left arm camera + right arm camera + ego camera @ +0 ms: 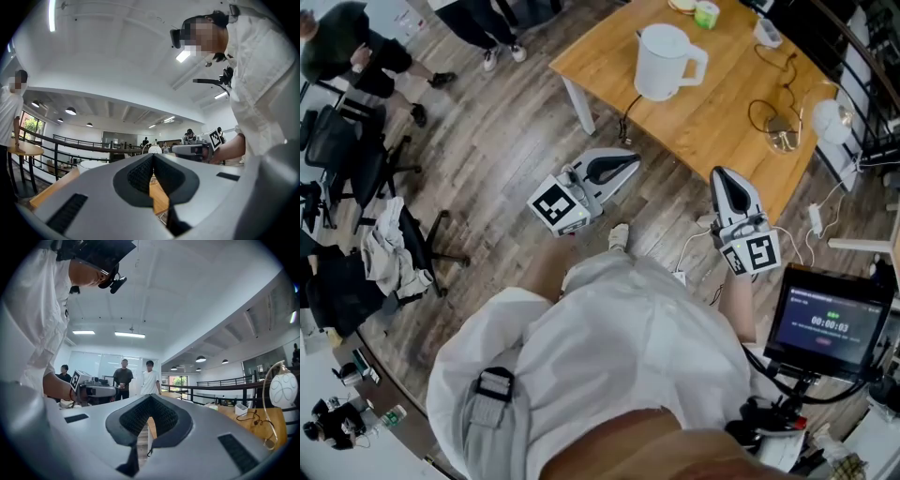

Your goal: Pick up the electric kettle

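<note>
The white electric kettle (667, 61) stands upright on the wooden table (712, 122), handle to the right, its cord hanging off the near edge. My left gripper (631, 160) is over the floor short of the table's near edge, pointing at it, jaws shut and empty. My right gripper (719, 172) is at the table's near right edge, also shut on nothing. In the left gripper view the shut jaws (152, 156) face the table, and the right gripper (190, 150) shows beside them. The right gripper view shows shut jaws (150, 397) and the left gripper (96, 391).
Looped cables (769, 117), a white globe lamp (830, 120) and a tape roll (706, 13) lie on the table. Office chairs (356, 159) stand at the left. A small monitor (830, 323) is at my right. Two people (136, 378) stand in the distance.
</note>
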